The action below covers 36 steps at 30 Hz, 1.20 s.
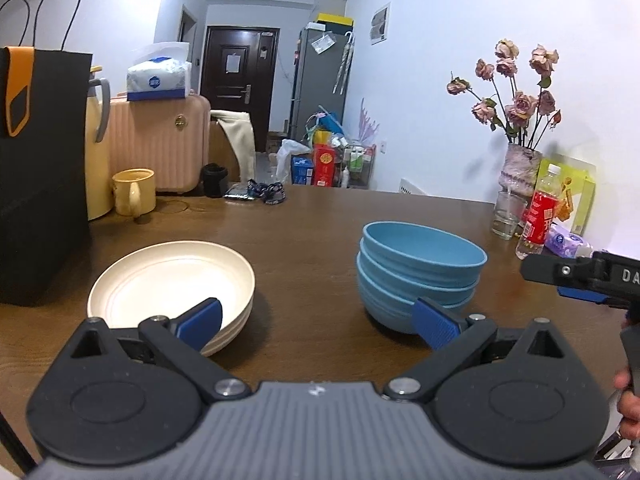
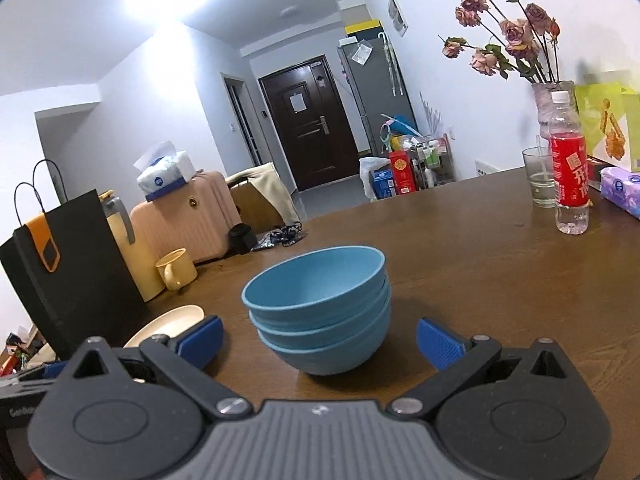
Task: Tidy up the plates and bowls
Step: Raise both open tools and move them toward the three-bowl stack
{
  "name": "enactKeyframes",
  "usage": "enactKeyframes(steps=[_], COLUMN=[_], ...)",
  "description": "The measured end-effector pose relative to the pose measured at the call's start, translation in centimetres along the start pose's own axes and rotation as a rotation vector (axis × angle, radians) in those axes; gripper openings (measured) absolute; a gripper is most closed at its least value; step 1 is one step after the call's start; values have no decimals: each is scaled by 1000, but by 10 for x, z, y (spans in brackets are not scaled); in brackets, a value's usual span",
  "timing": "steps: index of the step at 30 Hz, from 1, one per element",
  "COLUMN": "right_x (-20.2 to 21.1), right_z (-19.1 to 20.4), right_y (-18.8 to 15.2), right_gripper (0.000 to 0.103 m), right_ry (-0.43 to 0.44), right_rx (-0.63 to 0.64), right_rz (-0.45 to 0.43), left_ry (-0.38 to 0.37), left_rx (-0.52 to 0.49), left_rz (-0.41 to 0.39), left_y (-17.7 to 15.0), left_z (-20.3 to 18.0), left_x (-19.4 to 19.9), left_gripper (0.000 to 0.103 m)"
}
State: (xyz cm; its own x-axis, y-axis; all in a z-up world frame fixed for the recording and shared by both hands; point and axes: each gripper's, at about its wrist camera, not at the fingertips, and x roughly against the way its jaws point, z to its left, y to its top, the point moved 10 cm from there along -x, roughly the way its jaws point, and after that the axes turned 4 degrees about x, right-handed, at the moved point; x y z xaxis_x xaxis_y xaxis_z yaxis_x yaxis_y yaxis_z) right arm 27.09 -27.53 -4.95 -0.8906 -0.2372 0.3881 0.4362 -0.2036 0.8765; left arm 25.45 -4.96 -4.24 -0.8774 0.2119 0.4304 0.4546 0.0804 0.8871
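the left gripper (image 1: 318, 326) has its jaws spread wide and released, with nothing between the blue ribbed pads (image 1: 202, 322); it hangs over the near edge of the brown wooden tabletop (image 1: 312, 240). the right gripper (image 2: 318, 338) is likewise spread apart and empty, its blue pads (image 2: 438, 342) standing to either side of the stack of three blue round bowls (image 2: 320, 308) without touching it. in the left wrist view the same right gripper (image 1: 580, 276) shows from the side at the right edge of the picture, just beside that stack, held by a person's hand (image 1: 628, 396).

the stack of three blue round bowls (image 1: 418, 268) sits upright, nested, near the middle of the tabletop towards its near edge. to its left, apart from it, lies the stack of cream shallow plates (image 1: 168, 284), also close to the near edge; how many plates it holds i cannot tell.

further out, along the left edge of the tabletop, stand a black paper bag with an orange tab (image 1: 36, 168), a pale yellow kettle (image 1: 96, 152) behind it and a yellow mug (image 1: 134, 192). at the far right corner are a clear drinking glass (image 1: 508, 214), a plastic bottle with a red label (image 1: 538, 216), a vase of dried pink roses (image 1: 520, 168) and a purple tissue pack (image 1: 566, 240).
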Motion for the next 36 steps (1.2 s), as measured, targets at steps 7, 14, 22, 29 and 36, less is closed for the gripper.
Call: enactKeyframes(steps=[7,14,22,29,36], right_x=[-22,-47,-74,-101,-123], right_z=[-9,-25,-47,-63,-68], right_y=[13,18,25,25,28], right_gripper=[103,103,103,103,103], right_ry=[19,8,-19,-34,-20], right_rx=[-5,-24,-65,-93,-95], right_rz=[20,60,122,225,311], left_ry=[-12,-46,-62,-71,-74], left_rx=[5,22,29,48,85], left_rz=[0,45,115,188,294], left_y=[12,27,39,47,42], left_z=[-8,-19,-30,-36,-42], left_x=[-21,-52,-87,-118,-151], left_gripper=[103,103,103,103,103])
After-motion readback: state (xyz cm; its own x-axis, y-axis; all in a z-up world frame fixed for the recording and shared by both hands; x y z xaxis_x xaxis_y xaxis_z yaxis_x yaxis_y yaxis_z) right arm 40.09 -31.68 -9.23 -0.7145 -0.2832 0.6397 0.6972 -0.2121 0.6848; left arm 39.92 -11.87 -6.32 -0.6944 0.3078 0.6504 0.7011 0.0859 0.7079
